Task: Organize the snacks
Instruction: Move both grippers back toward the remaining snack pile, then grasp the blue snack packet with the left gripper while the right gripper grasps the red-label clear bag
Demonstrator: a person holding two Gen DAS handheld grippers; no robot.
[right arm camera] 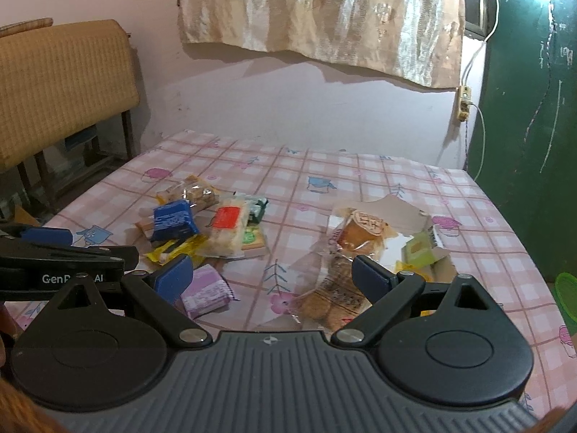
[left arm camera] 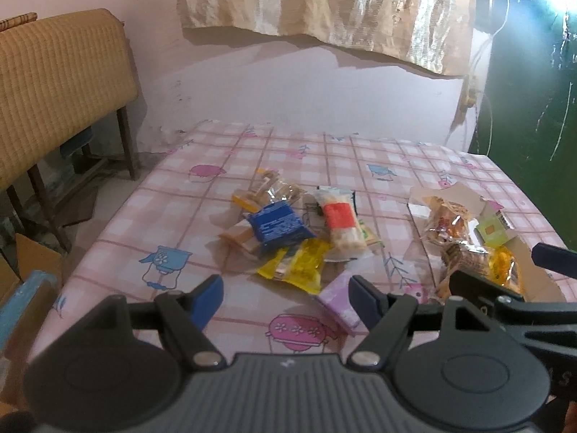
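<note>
Left claw hangs released over the pink checked cloth surface, nothing between its blue pads; right claw gapes empty too. The loose pile of wrapped snacks lies mid-surface, a purple packet nearest. Just right, more packets fill the torn cardboard box. Behind: pink wall, shiny beige curtain, woven tan chair left, green door right.

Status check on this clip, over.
Both hand-held grippers, left and right, open, empty. Snack pile loose beside part-filled cardboard box. Nothing blocking.
</note>
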